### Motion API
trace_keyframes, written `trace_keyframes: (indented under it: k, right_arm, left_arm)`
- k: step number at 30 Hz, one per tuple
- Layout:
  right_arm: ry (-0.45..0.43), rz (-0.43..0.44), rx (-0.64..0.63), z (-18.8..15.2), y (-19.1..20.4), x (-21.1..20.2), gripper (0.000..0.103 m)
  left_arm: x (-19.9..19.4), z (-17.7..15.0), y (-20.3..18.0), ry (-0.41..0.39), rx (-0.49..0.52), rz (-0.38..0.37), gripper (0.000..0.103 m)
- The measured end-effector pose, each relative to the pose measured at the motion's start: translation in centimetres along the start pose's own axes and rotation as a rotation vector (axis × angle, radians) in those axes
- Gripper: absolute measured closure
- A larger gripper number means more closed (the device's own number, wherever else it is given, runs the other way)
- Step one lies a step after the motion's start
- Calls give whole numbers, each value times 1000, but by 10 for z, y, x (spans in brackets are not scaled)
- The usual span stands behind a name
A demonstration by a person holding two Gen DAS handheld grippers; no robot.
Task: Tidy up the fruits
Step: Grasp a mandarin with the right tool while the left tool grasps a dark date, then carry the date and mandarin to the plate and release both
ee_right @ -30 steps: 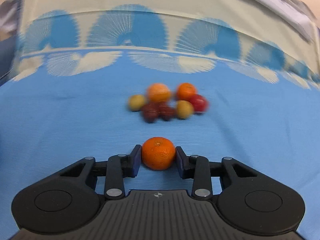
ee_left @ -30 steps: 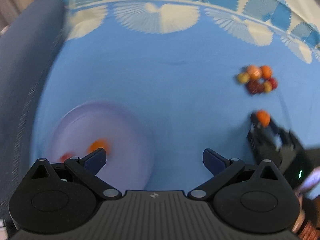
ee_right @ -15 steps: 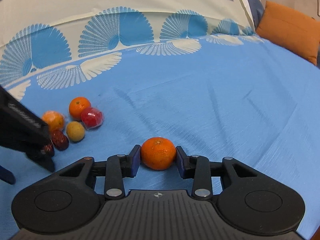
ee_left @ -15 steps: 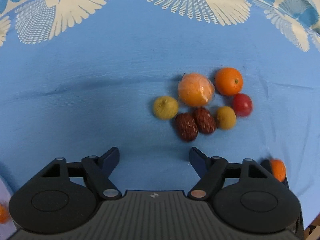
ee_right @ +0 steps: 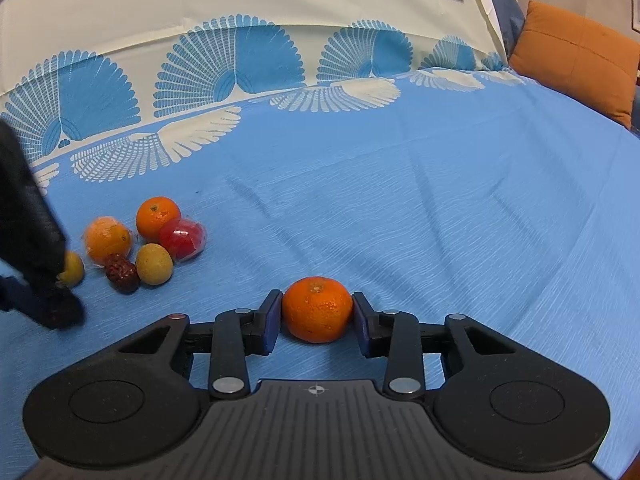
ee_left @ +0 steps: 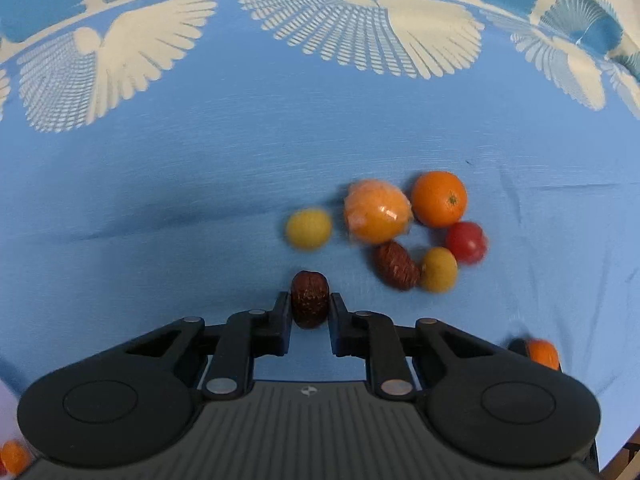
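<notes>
My left gripper (ee_left: pixel 309 307) is shut on a dark red date (ee_left: pixel 309 298), pointing steeply down at the blue cloth. Beyond it lies a cluster: a yellow fruit (ee_left: pixel 308 228), a wrapped orange (ee_left: pixel 377 211), a bare orange (ee_left: pixel 439 199), a red fruit (ee_left: pixel 466 242), a second date (ee_left: pixel 396 265) and another yellow fruit (ee_left: pixel 438 269). My right gripper (ee_right: pixel 316 316) is shut on a mandarin (ee_right: pixel 317 309). In the right wrist view the same cluster sits at the left, with its wrapped orange (ee_right: pixel 107 238), and the left gripper (ee_right: pixel 38 264) is a dark shape over it.
The blue cloth (ee_right: pixel 420 200) with a white fan-pattern border covers the whole surface. An orange cushion (ee_right: pixel 576 60) leans at the far right. A small orange fruit (ee_left: pixel 14 456) shows at the lower left corner of the left wrist view.
My left gripper swept from the pale plate over to the fruit cluster, came down and closed on one date. The right gripper kept the mandarin and swung right, leaving the cluster at its left.
</notes>
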State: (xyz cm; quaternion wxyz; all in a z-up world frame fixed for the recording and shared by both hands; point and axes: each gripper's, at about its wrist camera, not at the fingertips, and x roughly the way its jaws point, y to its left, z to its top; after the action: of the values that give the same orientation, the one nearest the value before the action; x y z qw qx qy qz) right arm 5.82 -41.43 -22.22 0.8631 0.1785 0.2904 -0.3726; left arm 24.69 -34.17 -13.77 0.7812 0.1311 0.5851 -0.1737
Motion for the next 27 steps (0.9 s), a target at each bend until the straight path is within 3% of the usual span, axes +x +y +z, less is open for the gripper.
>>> trace_keyframes:
  k: [7, 12, 15, 21, 27]
  right_arm:
    - [-116, 55, -75, -2, 6, -21, 66]
    - [-96, 91, -94, 5, -3, -60, 66]
    - [-124, 165, -102, 11, -12, -114, 66]
    - [-140, 400, -198, -10, -23, -248, 66]
    - [-126, 562, -300, -35, -5, -333, 66]
  left_arm:
    - [-62, -62, 50, -60, 39, 44, 82]
    - [-125, -122, 100, -104, 7, 65, 82]
    - [-156, -156, 124, -123, -15, 72, 82]
    - [-196, -220, 154, -145, -50, 29, 82]
    - [-222, -273, 163, -209, -86, -54, 83]
